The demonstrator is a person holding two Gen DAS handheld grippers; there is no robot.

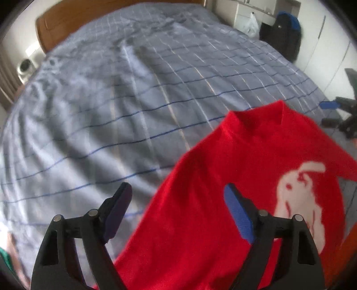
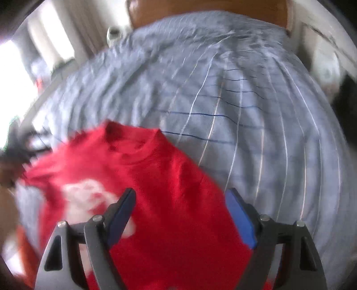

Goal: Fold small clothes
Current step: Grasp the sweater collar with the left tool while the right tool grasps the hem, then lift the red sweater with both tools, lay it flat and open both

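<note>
I am looking down along both grippers at a bed (image 1: 93, 116) covered in a pale blue checked sheet, and a red T-shirt (image 1: 223, 178) is lying spread on it, near the bed's closest edge. I judge it is laid flat like this, front up, so that its sides and sleeves are within reach for folding.

The left gripper (image 1: 177, 205) is hanging over the shirt's left side, its jaws standing wide with nothing between them; the left jaw is over bare sheet and the right one over red cloth. The right gripper (image 2: 180, 207) is hanging over the shirt's other side, jaws equally wide and empty. In the left wrist view I am also seeing the right gripper at the far right, beyond the shirt. Neither pair is pinching fabric, so the shirt is resting on its own. I reckon both are placed at opposite flanks so each can take an edge for a fold.

The shirt is bright red, with a round ribbed collar (image 2: 136, 154) pointing toward the wooden headboard (image 1: 107, 15). A white print (image 1: 301, 200) is sitting on the chest; blur is keeping me from telling what it depicts. The cloth is looking soft and thin, slightly rumpled near the collar, with no fold made yet as far as I can judge.
</note>
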